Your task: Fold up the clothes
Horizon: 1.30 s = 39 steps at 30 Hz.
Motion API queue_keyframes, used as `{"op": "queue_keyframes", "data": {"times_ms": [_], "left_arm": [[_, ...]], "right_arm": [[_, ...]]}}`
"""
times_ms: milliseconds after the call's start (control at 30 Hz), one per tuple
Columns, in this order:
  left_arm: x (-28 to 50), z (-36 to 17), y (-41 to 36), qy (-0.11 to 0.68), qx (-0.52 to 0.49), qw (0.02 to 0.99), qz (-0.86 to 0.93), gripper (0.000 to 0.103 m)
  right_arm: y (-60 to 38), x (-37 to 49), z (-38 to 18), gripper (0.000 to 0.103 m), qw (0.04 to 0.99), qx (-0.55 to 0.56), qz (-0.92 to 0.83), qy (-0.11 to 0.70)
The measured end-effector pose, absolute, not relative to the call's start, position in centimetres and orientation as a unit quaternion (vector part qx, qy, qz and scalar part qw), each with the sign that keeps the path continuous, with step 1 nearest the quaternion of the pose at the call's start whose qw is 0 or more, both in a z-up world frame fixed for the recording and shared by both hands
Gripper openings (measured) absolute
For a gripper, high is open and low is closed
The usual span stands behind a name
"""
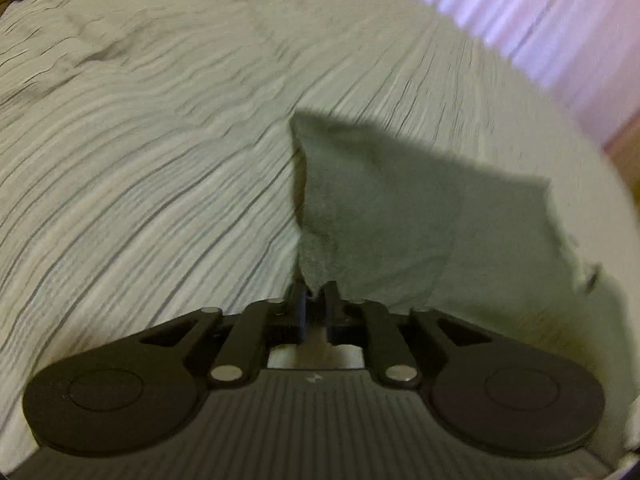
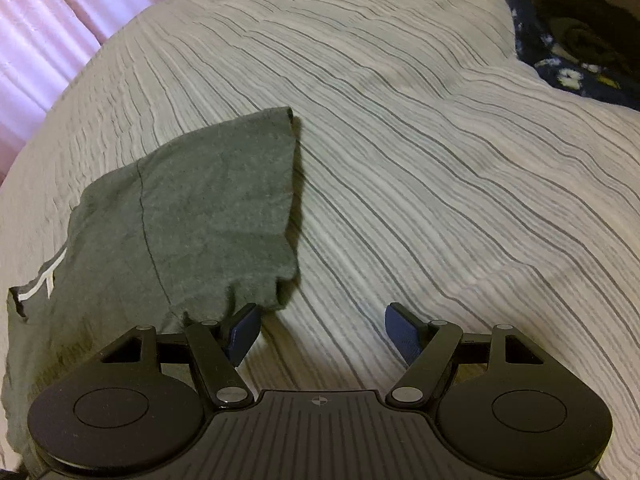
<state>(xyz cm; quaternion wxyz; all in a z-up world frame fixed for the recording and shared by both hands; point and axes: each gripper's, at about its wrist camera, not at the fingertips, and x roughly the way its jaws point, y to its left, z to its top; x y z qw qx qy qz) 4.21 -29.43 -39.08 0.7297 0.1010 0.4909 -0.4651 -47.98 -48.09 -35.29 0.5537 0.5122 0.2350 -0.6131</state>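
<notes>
In the left wrist view, the left hand-held gripper (image 1: 316, 296) has its two fingers drawn almost together, and an edge of the grey-green garment (image 1: 400, 208) is pinched between them. From that pinch the cloth rises and spreads ahead and to the right of the fingers, lifted off the bedspread (image 1: 140, 160), with its far corner pointing away from the gripper. Its outer right edge is ragged and blurred. The striped, crinkled bedspread fills the space to the left of and beyond the garment. Farther off to the right hangs a pink curtain (image 1: 540, 20).

In the right wrist view, the right hand-held gripper (image 2: 324, 332) stands wide apart, with only striped bedspread (image 2: 440, 160) between its blue fingertips (image 2: 404, 332). The same garment (image 2: 200, 216) lies just to the left of this gripper, its nearest hem at the left fingertip; whether the two touch cannot be told. A seam runs down the cloth, and a white printed mark (image 2: 44, 276) shows at its far left side. The garment's far corner is folded over ahead and to the left. Beyond, the bedspread stretches away. At the far right lies a dark blue patterned fabric (image 2: 568, 68) with darker clothing (image 2: 580, 12) piled on it, and at the far left the pink curtain (image 2: 52, 28).
</notes>
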Motion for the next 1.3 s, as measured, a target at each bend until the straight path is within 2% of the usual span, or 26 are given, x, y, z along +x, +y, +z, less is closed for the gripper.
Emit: {"op": "queue_keyframes", "data": {"times_ms": [167,200,233,267,433,533,633,667,767,833,933,1067,1167,1300], "left_arm": [[4.6,-35.5,-28.2,0.435,0.064,0.806,-0.397,0.011],[4.4,-35.0,-28.1,0.429,0.060,0.806,-0.404,0.011],[4.2,-34.6,-28.1,0.424,0.057,0.803,-0.414,0.010],[4.1,-34.1,-28.0,0.419,0.054,0.801,-0.424,0.010],[-0.5,-35.2,-31.1,0.406,0.140,0.709,-0.559,0.011],[-1.5,-37.5,-31.1,0.410,0.208,0.686,-0.564,0.014],[0.5,-37.8,-29.4,0.443,0.192,0.695,-0.533,0.012],[1.2,-37.5,-28.8,0.452,0.183,0.700,-0.522,0.008],[2.3,-35.5,-28.8,0.434,0.185,0.726,-0.501,0.007],[2.4,-33.9,-29.9,0.420,0.165,0.728,-0.516,0.007],[1.0,-33.1,-33.8,0.404,0.154,0.695,-0.574,0.007],[-2.7,-35.0,-40.6,0.400,0.169,0.609,-0.663,0.008],[-5.0,-37.6,-44.9,0.387,0.203,0.565,-0.700,0.009],[-5.1,-39.2,-48.8,0.365,0.214,0.586,-0.691,0.003]], "right_arm": [[-47.5,-48.9,-33.5,0.073,0.555,0.467,-0.648,0.232],[-47.5,-48.6,-33.1,0.070,0.566,0.451,-0.649,0.236],[-47.5,-48.4,-32.7,0.061,0.578,0.433,-0.648,0.240],[-47.7,-47.8,-32.6,0.047,0.594,0.421,-0.639,0.247],[-49.3,-43.4,-33.8,0.047,0.685,0.377,-0.562,0.270],[-49.6,-41.5,-35.8,0.047,0.703,0.345,-0.520,0.340],[-49.0,-41.9,-36.6,0.047,0.695,0.303,-0.512,0.403],[-49.0,-42.6,-36.3,0.047,0.686,0.309,-0.517,0.407],[-49.5,-44.1,-34.5,0.047,0.667,0.335,-0.533,0.398],[-50.6,-43.4,-33.1,0.047,0.670,0.307,-0.546,0.398],[-53.1,-41.0,-31.7,0.047,0.715,0.290,-0.530,0.352],[-57.0,-35.0,-33.3,0.047,0.775,0.261,-0.464,0.341],[-59.5,-30.9,-35.9,0.047,0.795,0.242,-0.420,0.365],[-63.0,-27.5,-38.8,0.047,0.792,0.199,-0.426,0.390]]}}
